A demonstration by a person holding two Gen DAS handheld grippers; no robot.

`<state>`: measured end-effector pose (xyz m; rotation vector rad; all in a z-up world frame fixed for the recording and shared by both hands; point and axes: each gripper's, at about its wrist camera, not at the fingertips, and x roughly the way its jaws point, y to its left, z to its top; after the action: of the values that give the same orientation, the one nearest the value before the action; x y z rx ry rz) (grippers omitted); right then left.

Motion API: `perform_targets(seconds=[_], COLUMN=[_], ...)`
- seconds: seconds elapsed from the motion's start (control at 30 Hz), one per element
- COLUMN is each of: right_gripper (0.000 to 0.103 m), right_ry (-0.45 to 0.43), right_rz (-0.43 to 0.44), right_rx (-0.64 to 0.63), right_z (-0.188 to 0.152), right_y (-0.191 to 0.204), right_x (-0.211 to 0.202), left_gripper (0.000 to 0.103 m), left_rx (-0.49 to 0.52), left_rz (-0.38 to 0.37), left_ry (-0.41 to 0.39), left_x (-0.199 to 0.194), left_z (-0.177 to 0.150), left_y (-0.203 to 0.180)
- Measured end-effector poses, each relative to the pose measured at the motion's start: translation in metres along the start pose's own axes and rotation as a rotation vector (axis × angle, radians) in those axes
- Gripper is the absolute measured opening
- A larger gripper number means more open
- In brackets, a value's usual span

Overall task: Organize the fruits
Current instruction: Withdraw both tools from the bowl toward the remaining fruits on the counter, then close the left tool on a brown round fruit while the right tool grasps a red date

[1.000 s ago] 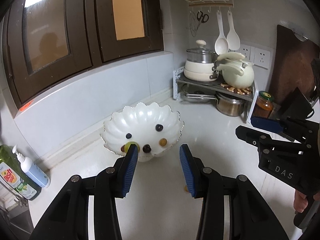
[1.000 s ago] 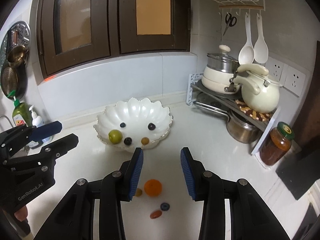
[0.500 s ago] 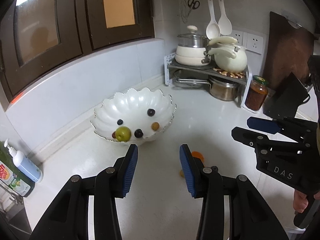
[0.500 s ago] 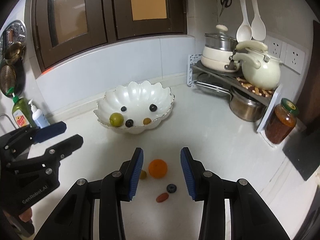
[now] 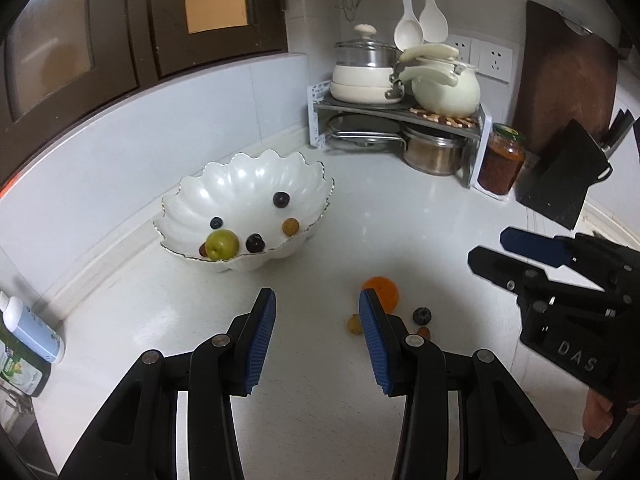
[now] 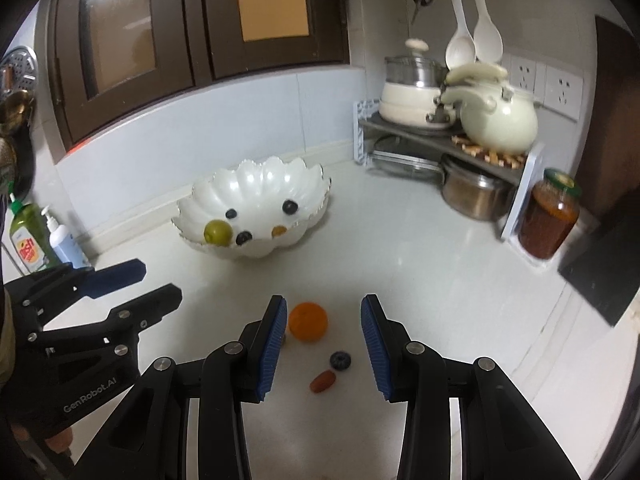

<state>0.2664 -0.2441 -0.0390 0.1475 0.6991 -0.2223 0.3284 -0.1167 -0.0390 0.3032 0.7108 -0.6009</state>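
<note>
Both grippers have been lowered toward the white bench (image 6: 420, 280) since the earlier frames, the left gripper (image 5: 316, 332) and right gripper (image 6: 324, 344) each held apart and empty. About 5 fruits are already seen in the scalloped bowl (image 6: 256, 184), while 4 are left loose: an orange (image 6: 308, 321), a blueberry (image 6: 340, 360), a red fruit (image 6: 322, 381) and a yellowish one (image 5: 353, 324). That last fruit is half hidden behind a gripper finger, and its kind cannot be made out.

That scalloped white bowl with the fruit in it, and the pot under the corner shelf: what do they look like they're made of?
The bowl looks like glazed ceramic or porcelain, though glossy plastic can't be ruled out: it is pearly white with bright highlights and a thin dark line along its wavy rim. The pot looks like stainless steel: silvery grey, with a brushed, softly reflective wall.
</note>
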Motion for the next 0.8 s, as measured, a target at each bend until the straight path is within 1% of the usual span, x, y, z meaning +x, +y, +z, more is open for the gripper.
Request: perform_targets(seconds=[0.3, 0.5, 0.8], right_gripper=[0.04, 0.04, 0.04], right_ry=[0.082, 0.115, 0.164], right_rz=[0.003, -0.005, -0.003], right_rx=[0.067, 0.094, 0.151], right_z=[-0.022, -0.032, -0.051], right_y=[-0.008, -0.008, -0.006], right_x=[0.023, 0.036, 0.057], left_gripper=[0.043, 0.043, 0.043], left_rx=[0.029, 0.055, 0.137], left_rz=[-0.03, -0.05, -0.081], left_ry=[0.044, 0.072, 0.088], left_x=[0.02, 0.035, 0.059], left_z=[-0.01, -0.018, -0.03], left_y=[-0.003, -0.004, -0.009])
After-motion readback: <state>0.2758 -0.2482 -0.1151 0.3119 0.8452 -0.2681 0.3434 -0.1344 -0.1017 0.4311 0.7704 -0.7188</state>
